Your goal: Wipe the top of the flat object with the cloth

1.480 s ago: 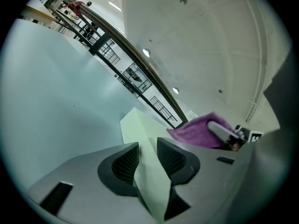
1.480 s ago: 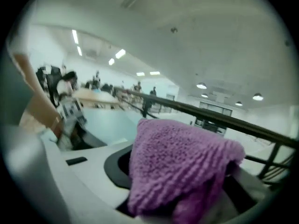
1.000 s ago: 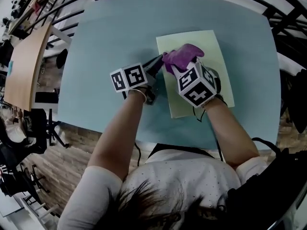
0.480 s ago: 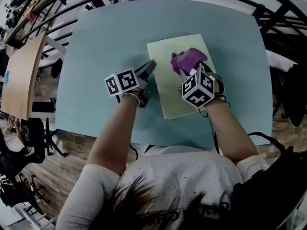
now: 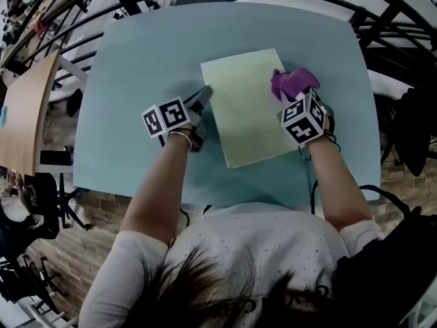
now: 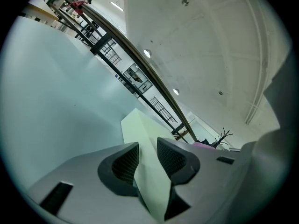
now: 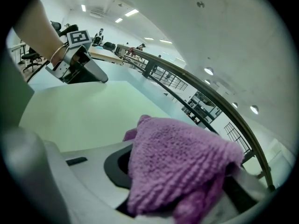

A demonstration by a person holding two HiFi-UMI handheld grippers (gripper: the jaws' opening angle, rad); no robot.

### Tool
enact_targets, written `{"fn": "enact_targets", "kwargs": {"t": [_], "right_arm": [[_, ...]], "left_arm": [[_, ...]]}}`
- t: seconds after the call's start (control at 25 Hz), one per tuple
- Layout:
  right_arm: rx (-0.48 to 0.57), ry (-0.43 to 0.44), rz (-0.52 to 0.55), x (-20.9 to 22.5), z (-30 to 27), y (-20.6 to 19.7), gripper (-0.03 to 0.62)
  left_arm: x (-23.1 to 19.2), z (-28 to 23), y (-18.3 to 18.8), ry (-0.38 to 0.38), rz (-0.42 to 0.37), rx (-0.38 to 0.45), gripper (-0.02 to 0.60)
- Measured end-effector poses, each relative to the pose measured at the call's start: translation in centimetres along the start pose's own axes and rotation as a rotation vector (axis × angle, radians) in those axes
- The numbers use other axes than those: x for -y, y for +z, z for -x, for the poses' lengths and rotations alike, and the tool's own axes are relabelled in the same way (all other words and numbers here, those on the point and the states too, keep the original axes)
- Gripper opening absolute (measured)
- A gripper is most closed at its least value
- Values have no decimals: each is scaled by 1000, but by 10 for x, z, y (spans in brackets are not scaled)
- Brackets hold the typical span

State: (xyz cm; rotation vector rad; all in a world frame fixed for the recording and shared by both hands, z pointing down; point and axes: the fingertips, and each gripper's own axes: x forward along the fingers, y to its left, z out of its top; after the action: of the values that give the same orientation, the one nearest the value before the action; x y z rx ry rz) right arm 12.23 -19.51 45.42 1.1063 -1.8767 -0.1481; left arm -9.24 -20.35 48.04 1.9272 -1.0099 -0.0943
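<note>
Our R gripper [image 5: 292, 91], fingers clamped on cloth [image 5: 295, 83], has swept across sheet [image 5: 242, 111] to its right edge — 1 pass done, we reckon; L gripper [image 5: 205, 93] fingers pinch its left edge.

A white short-sleeved top [image 5: 259, 244] with fine dots, a thin bracelet [image 5: 179, 137] on one wrist. The smooth grey left gripper [image 5: 203, 96] and right gripper [image 5: 292, 93] each bear a white cube [image 5: 166, 117] of black square markers.

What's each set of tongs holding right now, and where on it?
Right tongs clamp the purple cloth by one bunched end. Left tongs pinch the pale green board on its left edge, near the far corner.
</note>
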Motion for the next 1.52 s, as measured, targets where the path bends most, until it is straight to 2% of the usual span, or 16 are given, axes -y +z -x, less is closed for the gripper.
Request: {"fn": "enact_targets", "kwargs": {"t": [0.24, 0.32, 0.4, 0.48, 0.6, 0.64, 0.68, 0.72, 0.92, 1.0, 1.12, 1.36, 1.52], "right_arm": [[-32, -38, -177, 20, 7, -19, 31], [34, -52, -211, 27, 18, -5, 31], [176, -21, -241, 24, 33, 35, 31], [359, 108, -250, 3, 56, 94, 31], [705, 452, -341, -46, 108, 182, 31], [773, 547, -385, -59, 119, 199, 31], [788, 599, -408, -71, 121, 206, 31], [758, 612, -398, -83, 115, 206, 31], [509, 583, -190, -141, 65, 162, 31], [412, 544, -93, -156, 47, 146, 32], [301, 465, 107, -168, 28, 127, 33], [192, 357, 94, -135, 11, 92, 32], [144, 279, 6, -100, 11, 61, 32]], "left_arm": [[-3, 3, 1, -6, 10, 14, 114], [-2, 3, 0, -8, 15, 13, 113], [-2, 2, 0, -14, 20, 6, 114], [-2, 1, 1, -16, 23, 2, 114], [-1, 1, 0, -12, 19, 5, 114], [-1, 1, 0, -11, 19, 6, 114], [-1, 1, 0, -12, 19, 7, 114], [-1, 1, 0, -12, 19, 7, 114], [-1, 1, 0, -10, 13, 9, 114], [-2, 1, 0, -8, 10, 9, 114], [-1, 2, 1, -12, 7, 6, 109], [-3, 1, 0, -10, 8, 5, 106], [-1, 1, 0, -4, -2, 11, 106]]}}
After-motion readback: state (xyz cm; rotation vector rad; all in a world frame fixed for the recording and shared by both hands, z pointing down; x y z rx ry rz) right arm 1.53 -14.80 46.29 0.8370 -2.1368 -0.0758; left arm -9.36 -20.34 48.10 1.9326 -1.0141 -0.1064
